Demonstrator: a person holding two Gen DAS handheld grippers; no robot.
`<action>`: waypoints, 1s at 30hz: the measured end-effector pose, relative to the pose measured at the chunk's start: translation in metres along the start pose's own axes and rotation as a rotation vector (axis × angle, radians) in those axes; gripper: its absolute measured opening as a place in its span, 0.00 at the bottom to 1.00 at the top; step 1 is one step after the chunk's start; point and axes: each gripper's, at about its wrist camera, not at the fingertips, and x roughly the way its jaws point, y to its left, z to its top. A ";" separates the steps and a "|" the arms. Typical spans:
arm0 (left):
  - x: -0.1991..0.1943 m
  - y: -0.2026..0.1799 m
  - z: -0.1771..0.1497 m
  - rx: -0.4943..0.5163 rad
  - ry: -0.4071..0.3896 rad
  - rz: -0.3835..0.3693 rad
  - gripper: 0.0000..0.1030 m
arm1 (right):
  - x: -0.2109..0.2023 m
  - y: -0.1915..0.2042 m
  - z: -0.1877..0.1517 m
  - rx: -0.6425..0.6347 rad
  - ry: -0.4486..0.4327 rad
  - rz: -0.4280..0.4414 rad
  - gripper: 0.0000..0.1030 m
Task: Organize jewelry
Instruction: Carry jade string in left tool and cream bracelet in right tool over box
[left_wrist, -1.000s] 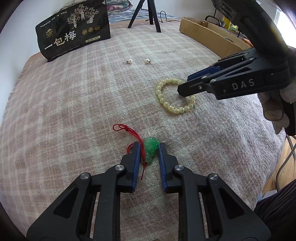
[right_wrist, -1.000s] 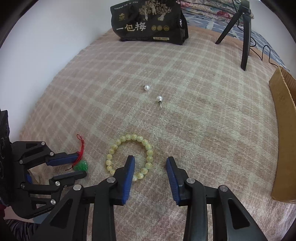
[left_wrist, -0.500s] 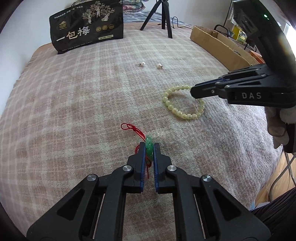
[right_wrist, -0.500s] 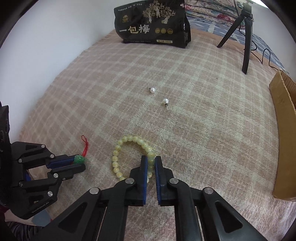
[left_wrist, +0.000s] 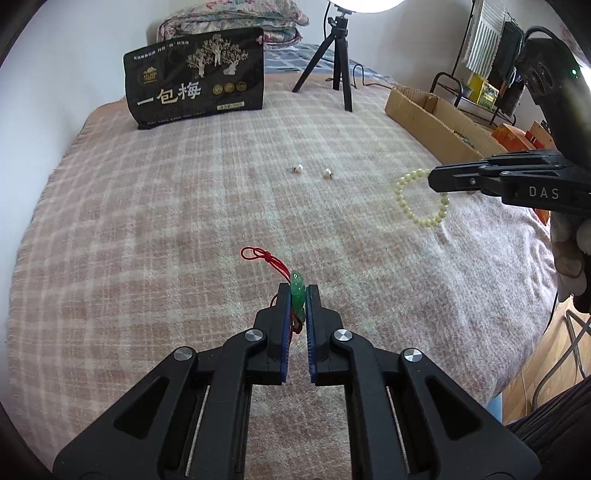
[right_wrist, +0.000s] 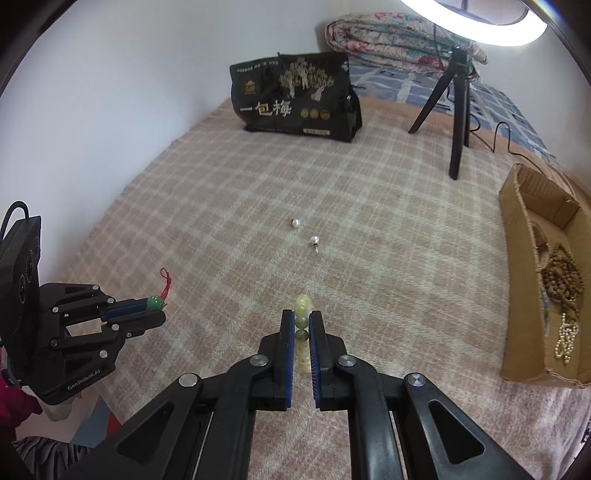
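Both grippers are up off the pink-and-cream checked blanket (left_wrist: 184, 229) that covers the bed, and each one has a catch. The left gripper (left_wrist: 297, 295) has its jaws drawn narrow, pinching the small green carved pendant (left_wrist: 297, 291) between the blue pads; its thin red knotted cord (left_wrist: 264, 258) trails out ahead of the tips and a little to the left. From the right wrist view the same left gripper (right_wrist: 157, 308) shows side-on at the left edge, the green pendant (right_wrist: 155, 302) right at its tips with the red cord (right_wrist: 167, 282) sticking up above it.

Over to the right gripper (right_wrist: 302, 325): jaws narrow too, clamped on the pale yellow beaded bracelet (right_wrist: 301, 314), seen edge-on as a column of beads between the pads. In the left wrist view the bracelet (left_wrist: 417, 218) hangs as a loop from the tips of the right gripper (left_wrist: 437, 181), clear of the blanket.

Two small white pearl earrings (right_wrist: 304, 232) lie on the blanket, close together, near the middle of the bed. A black bag with gold Chinese lettering (right_wrist: 291, 96) stands at the far end, a black tripod (right_wrist: 456, 110) near it. An open brown cardboard box (right_wrist: 517, 302) sits along the right edge, with brown and white bead strands (right_wrist: 563, 295) inside.
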 end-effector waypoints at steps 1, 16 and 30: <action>-0.002 -0.001 0.002 0.001 -0.006 -0.001 0.05 | -0.004 -0.002 0.000 0.002 -0.006 -0.004 0.05; -0.022 -0.035 0.038 0.036 -0.086 -0.040 0.05 | -0.082 -0.053 0.003 0.070 -0.138 -0.078 0.05; -0.010 -0.094 0.088 0.103 -0.129 -0.115 0.05 | -0.128 -0.131 0.001 0.167 -0.215 -0.158 0.05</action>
